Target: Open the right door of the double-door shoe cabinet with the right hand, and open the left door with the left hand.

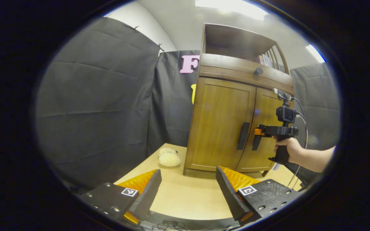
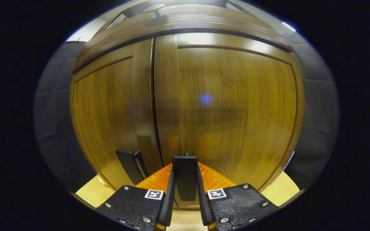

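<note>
Waiting low and well back from the shoe cabinet [image 1: 233, 106], the left gripper [image 1: 188, 192] is hanging with its fingers spread wide and nothing between them — the left door [image 1: 220, 125] is closed, its dark handle [image 1: 243, 135] untouched. Just beside it, the right gripper [image 2: 186, 192] is closing its fingers on the right door's handle [image 2: 185, 176], and both look to be pressing its sides. So the first step is in hand: grasp made, the right door [image 2: 230, 112] not yet swinging. The next move is probably calling for a pull outward along the door's arc, hinge at the far right edge. Bare table [image 1: 185, 195] is lying in front, giving swing room; a pale fluffy thing [image 1: 169, 158] is sitting off the cabinet's left corner.
</note>
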Tool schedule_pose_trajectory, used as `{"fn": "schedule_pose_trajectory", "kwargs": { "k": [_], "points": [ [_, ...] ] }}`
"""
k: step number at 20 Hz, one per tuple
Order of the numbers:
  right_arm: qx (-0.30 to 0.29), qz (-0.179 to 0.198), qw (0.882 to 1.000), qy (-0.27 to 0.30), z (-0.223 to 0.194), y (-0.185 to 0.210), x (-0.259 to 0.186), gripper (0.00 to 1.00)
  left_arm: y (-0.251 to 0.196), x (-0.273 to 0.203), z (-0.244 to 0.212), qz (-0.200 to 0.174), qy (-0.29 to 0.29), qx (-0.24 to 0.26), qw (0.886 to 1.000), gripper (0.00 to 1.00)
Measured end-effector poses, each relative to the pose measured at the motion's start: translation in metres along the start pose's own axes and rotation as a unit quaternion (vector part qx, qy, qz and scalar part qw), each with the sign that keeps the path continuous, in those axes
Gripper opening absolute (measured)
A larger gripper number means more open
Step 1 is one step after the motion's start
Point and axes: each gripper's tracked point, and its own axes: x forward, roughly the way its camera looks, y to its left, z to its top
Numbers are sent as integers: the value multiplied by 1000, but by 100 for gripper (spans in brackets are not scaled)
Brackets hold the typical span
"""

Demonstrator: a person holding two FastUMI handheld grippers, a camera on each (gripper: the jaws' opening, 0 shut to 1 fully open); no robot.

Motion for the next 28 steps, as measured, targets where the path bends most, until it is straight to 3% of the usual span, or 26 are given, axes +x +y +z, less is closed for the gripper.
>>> {"fn": "schedule_pose_trajectory", "kwargs": {
  "k": [1, 6, 14, 19, 25, 26, 27, 28],
  "points": [
    [1, 2, 1000, 2, 0, 0, -1, 34, 0, 1, 2, -1, -4, -6, 1000, 97],
    [-1, 3, 1000, 13, -2, 0, -2, 30, 1, 0, -1, 4, -8, 17, 1000, 100],
    [-15, 53, 998, 35, -3, 4, -2, 30, 0, 3, 1, 0, -7, 3, 1000, 97],
    [-12, 60, 997, 39, 8, 4, -11, 30, -1, 2, 0, -10, -4, 1, 1000, 100],
    [-14, 54, 998, 38, 28, 3, -25, 30, -3, 4, 2, -23, -13, 31, 999, 100],
    [-16, 54, 998, 38, 31, 4, -27, 30, -4, 5, 2, -26, -12, 32, 999, 90],
    [-16, 54, 998, 38, 35, 4, -30, 30, -5, 5, 1, -29, -10, 30, 999, 97],
    [-16, 55, 998, 38, 38, 5, -31, 30, -6, 7, 1, -33, -8, 28, 999, 97]
  ]
}}
